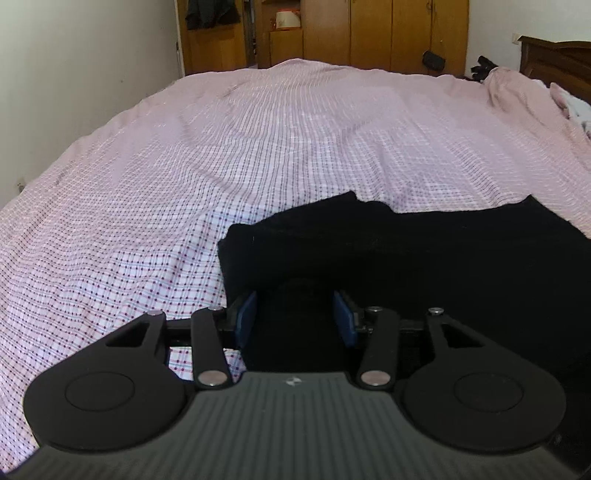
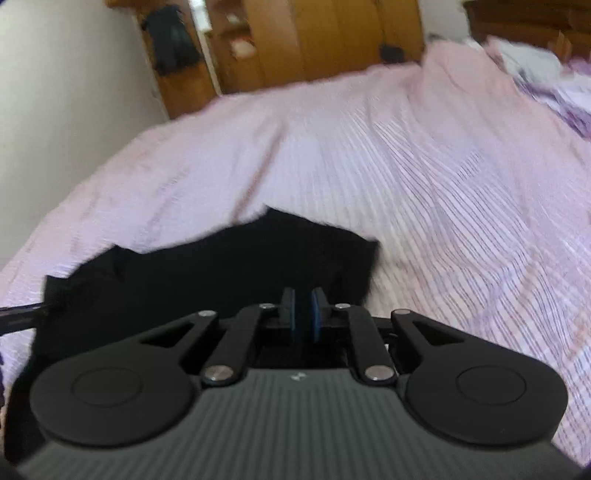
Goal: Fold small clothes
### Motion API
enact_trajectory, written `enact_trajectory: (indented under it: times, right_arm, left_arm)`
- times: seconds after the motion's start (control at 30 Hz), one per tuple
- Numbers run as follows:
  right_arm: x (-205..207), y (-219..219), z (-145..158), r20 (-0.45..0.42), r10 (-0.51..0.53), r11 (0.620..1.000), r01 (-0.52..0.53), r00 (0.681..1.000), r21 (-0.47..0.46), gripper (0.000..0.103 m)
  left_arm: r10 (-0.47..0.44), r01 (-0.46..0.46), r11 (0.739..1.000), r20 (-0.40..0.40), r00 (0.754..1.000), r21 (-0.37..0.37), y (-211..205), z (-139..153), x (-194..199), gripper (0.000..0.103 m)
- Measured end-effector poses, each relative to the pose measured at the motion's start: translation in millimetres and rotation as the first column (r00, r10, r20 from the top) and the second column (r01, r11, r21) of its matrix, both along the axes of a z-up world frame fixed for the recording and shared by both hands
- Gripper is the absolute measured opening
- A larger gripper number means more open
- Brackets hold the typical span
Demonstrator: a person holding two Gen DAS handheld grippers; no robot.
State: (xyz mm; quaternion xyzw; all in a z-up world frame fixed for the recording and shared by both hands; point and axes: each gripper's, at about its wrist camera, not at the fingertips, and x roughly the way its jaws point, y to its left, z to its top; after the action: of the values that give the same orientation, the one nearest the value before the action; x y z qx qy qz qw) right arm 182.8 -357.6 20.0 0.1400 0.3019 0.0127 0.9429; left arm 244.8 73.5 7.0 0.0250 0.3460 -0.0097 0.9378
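A black garment (image 1: pixel 424 251) lies on the pink checked bedspread (image 1: pixel 258 147), spread to the right in the left wrist view. My left gripper (image 1: pixel 295 317) is open, its blue pads (image 1: pixel 246 317) wide apart over the garment's near left part. In the blurred right wrist view the same black garment (image 2: pixel 207 280) lies on the bedspread (image 2: pixel 443 184). My right gripper (image 2: pixel 302 314) has its blue pads (image 2: pixel 317 317) nearly together over the garment's right edge; whether cloth is pinched between them does not show.
Wooden wardrobes (image 1: pixel 369 33) stand beyond the bed. A dark wooden headboard (image 1: pixel 554 62) and crumpled bedding (image 1: pixel 517 88) are at the far right. A white wall (image 1: pixel 74 74) runs along the bed's left side.
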Motion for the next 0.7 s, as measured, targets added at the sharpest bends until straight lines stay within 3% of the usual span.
enact_trajectory:
  times: [0.1,0.2,0.27,0.4,0.5,0.57,0.7]
  right_arm:
    - [12.5,9.7,-7.8,-0.04,0.069,0.998,-0.069,0.997,0.002,0.014]
    - [30.8,16.8,-39.8,-0.136,0.081,0.996,-0.085,0.987,-0.021,0.014]
    - [31.0,14.5,-52.9,-0.091,0.09,0.996,-0.092,0.992,-0.019,0.014]
    - [27.7,10.9,-41.0,-0.093,0.08,0.997,-0.08,0.992,-0.004,0.016]
    - [15.4,11.6,-30.1,-0.084,0.074,0.997,-0.075,0.994,-0.001,0.039]
    - [0.7,13.5,-22.5,-0.056,0.079,0.997,-0.079,0.995,0.001,0.06]
    - [-35.3,25.0,-9.0,-0.04,0.096,0.995,-0.097,0.995,-0.017,0.064]
  left_arm:
    - [0.011,-0.01,0.999,-0.049,0.999,0.03,-0.9,-10.9,8.9,0.053]
    - [0.029,-0.027,0.999,-0.073,0.997,0.017,2.3,-23.1,16.3,0.057]
    - [0.033,-0.031,0.999,-0.07,0.997,0.028,1.2,-21.3,15.6,0.059]
    - [0.03,-0.028,0.999,-0.067,0.997,0.042,1.5,-11.4,3.8,0.063]
    - [0.018,-0.018,1.0,-0.07,0.997,-0.008,7.0,-1.5,-14.9,0.065]
    - [0.014,-0.016,0.999,-0.079,0.997,-0.032,9.2,3.9,-32.4,0.067]
    - [0.019,-0.023,0.998,-0.067,0.998,-0.063,12.1,13.0,-75.4,0.08]
